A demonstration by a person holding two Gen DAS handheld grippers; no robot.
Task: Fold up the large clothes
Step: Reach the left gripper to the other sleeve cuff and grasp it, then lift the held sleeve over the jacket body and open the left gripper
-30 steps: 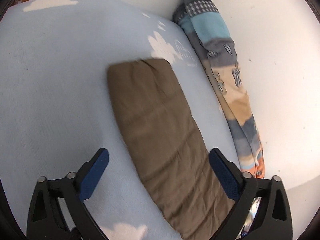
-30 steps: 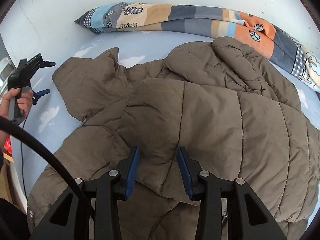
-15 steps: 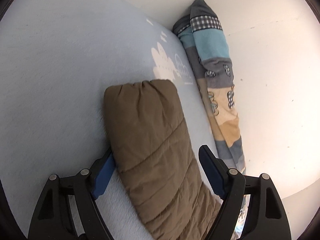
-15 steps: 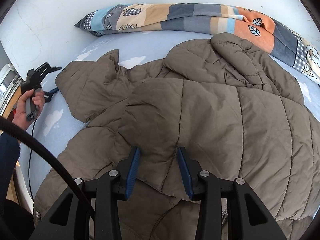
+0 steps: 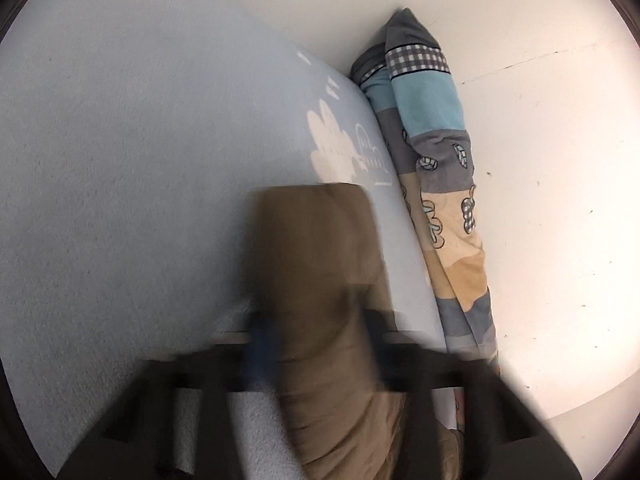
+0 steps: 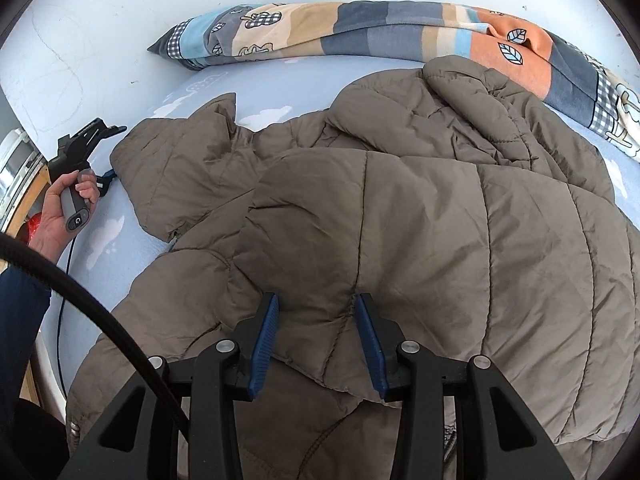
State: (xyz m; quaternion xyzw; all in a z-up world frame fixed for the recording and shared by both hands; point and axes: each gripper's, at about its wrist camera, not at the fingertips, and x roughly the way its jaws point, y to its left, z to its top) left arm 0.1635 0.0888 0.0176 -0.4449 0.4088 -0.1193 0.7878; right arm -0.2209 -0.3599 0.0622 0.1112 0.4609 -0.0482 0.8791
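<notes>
A large brown quilted puffer jacket [image 6: 420, 220] lies crumpled on the light blue bed sheet [image 6: 280, 88]. Its sleeve [image 5: 316, 264] stretches out to the left, and its cuff end lies between the fingers of my left gripper [image 5: 316, 344], which is blurred by motion and closing around it. In the right wrist view the left gripper [image 6: 86, 148] is at the sleeve end. My right gripper [image 6: 316, 320] is partly open, its blue pads on either side of a fold of the jacket body.
A rolled striped blanket [image 6: 400, 36] lies along the white wall [image 5: 540, 160] at the back of the bed; it also shows in the left wrist view [image 5: 436, 168]. A black cable [image 6: 100, 320] crosses the lower left.
My left gripper has moved forward along the sleeve to its cuff end and its fingers have closed inward around it. The right gripper has hardly moved.
</notes>
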